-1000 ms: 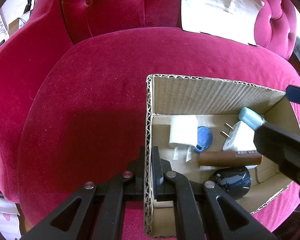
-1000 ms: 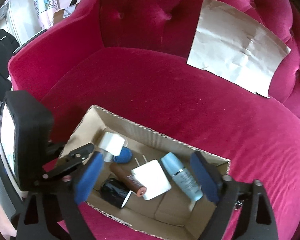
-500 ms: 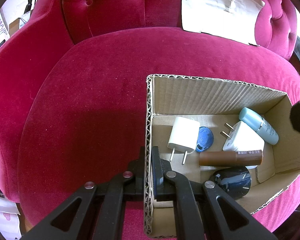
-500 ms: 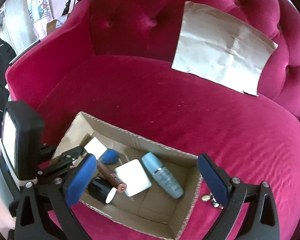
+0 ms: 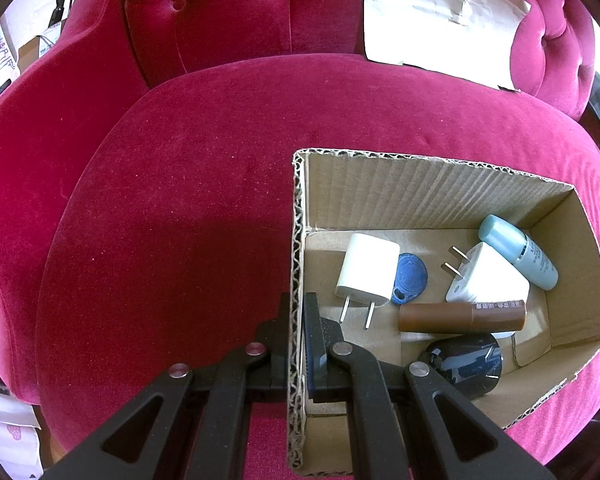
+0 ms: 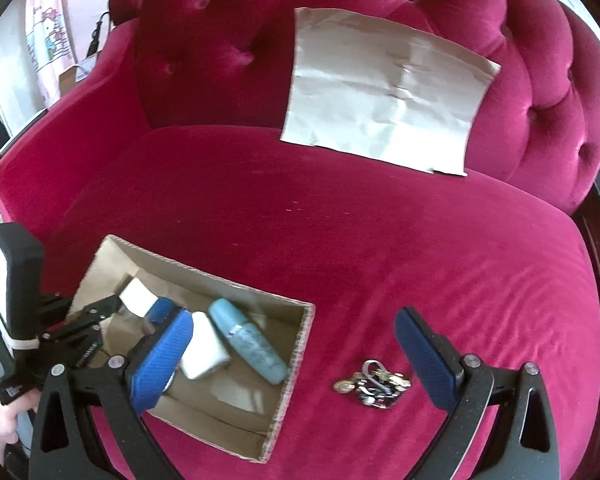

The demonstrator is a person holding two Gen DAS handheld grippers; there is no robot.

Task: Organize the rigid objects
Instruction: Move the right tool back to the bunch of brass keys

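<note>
On the red sofa seat (image 6: 340, 240), between the spread right gripper (image 6: 292, 356) pads, lies a bunch of keys (image 6: 374, 386): probably light, loose and jangly, best pinched at the ring. Beside it, the cardboard box (image 5: 420, 196), its wall pinched by the left gripper (image 5: 298, 320), holds two white chargers, a blue bottle (image 5: 518, 251), a brown tube (image 5: 460, 316) and a dark jar (image 5: 464, 364).

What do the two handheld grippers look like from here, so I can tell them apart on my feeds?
The left gripper has black triangulated linkage arms with silver rivets and dark ribbed pads. Seen from the right wrist view, its body is a black block with a white face and a white band. The right gripper has the same black arms and rivets, with bright blue textured pads.
</note>
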